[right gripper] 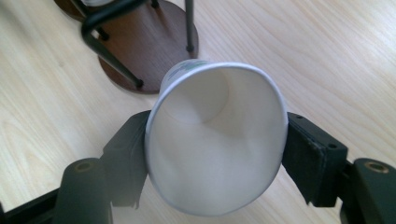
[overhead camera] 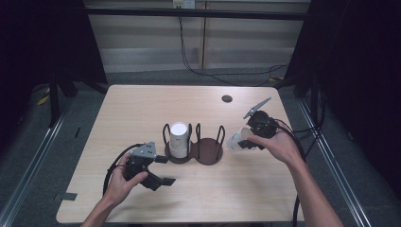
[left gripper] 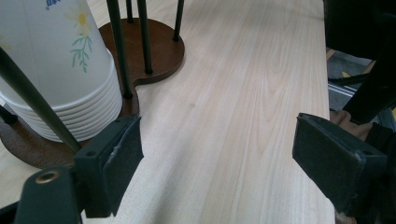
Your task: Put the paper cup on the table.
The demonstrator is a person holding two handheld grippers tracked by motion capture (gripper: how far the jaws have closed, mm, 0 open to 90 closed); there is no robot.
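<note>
cup held just right of the holder's empty bay

right gripper [overhead camera: 247, 140] pinches the cup [overhead camera: 235, 141], squeezed oval, lying sideways, base probably toward the holder [overhead camera: 209, 152]; the stack [overhead camera: 178, 140] fills the left bay. left gripper [overhead camera: 163, 170] rests spread by the holder, farther from that bay.

A pale wood-grain surface [overhead camera: 142, 109] with rounded corners stands on a grey carpeted floor [overhead camera: 42, 156]; a small dark round hole [overhead camera: 227, 98] lies near its far edge. Metal rails [overhead camera: 28, 170] run along the floor on either side. Behind, a light panelled wall [overhead camera: 142, 42] carries a black cable [overhead camera: 187, 52] trailing down to the floor. Black curtains [overhead camera: 359, 71] close off both flanks, and overhead light falls on the surface.
</note>
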